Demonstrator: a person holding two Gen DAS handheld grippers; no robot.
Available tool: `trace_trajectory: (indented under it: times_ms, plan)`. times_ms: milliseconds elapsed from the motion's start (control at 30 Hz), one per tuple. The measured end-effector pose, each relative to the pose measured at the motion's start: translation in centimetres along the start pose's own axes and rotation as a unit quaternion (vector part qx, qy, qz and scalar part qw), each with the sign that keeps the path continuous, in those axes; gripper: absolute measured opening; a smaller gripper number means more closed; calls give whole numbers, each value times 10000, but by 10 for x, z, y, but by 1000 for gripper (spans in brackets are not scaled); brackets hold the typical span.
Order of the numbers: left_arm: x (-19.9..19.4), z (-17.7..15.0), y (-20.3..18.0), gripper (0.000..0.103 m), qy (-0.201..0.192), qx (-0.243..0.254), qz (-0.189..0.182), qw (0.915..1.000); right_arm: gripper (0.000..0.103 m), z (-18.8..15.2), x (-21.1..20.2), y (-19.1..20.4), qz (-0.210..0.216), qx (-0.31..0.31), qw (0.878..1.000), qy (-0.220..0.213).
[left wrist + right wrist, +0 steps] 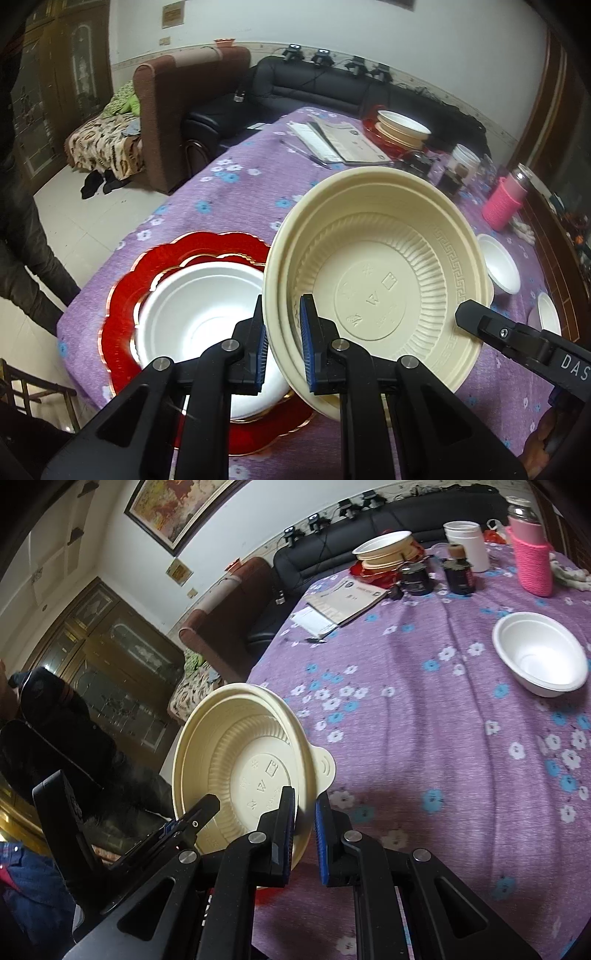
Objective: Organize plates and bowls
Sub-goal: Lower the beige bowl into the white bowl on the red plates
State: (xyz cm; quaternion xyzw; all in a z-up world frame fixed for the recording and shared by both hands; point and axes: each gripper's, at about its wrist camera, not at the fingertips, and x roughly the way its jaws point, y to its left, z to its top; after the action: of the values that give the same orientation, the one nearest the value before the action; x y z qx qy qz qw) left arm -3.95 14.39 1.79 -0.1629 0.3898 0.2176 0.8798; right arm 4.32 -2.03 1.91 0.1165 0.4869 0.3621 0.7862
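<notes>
A cream plastic bowl (376,280) hangs tilted above the purple flowered tablecloth (229,192), held from both sides. My left gripper (284,314) is shut on its left rim, and my right gripper (304,801) is shut on the rim beside the bowl's small tab. The cream bowl (243,760) shows its ribbed inside in both views. Below and left of it a white bowl (199,317) rests on a red scalloped plate (125,295). In the left wrist view one finger of the right gripper (469,317) lies over the bowl's right edge.
A white bowl (539,657) stands alone on the cloth, and a second white dish (548,314) is partly cut off. A stack of bowls on a red plate (384,550) sits far back, near papers (343,602), dark jars (458,572), a white cup (465,542) and a pink-sleeved bottle (532,561).
</notes>
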Motion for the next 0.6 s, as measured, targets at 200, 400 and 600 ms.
trace_trajectory:
  times_ms: [200,400,600]
  plan:
    - [-2,1,24,13,-8,-199,174,9996,10,1,17,20,125,-166,9997,156]
    - [-4,1,48,13,-17,-383,307,9988,10,-3,34,41,235,-312,9988,309]
    - [-5,-1,66,13,-13,-561,385,9977,10,-7,47,57,301,-460,9976,430]
